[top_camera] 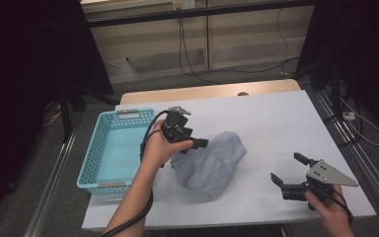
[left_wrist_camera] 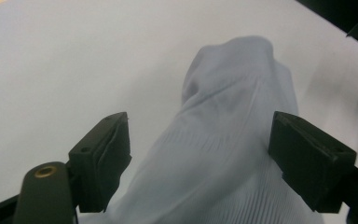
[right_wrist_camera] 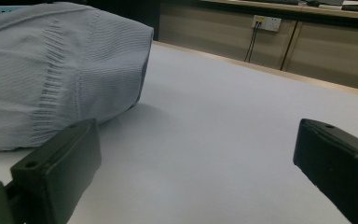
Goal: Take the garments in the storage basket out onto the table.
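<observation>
grey knit cloth [left_wrist_camera: 223,140] | bunched on table, between left gripper [left_wrist_camera: 200,154] jaws | jaws wide, gripping nothing

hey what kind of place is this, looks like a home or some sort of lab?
Probably a lab or recording room, not a home: a bare white table between dark stands, loose cables along the floor, and a wall socket on plain panelling.

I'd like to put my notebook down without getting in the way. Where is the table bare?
The white table is bare from the crumpled pale blue knitted garment to the far and right edges. A bare strip lies between the garment and the right gripper. It is crowded between the turquoise plastic basket and the garment, where the left gripper is.
</observation>
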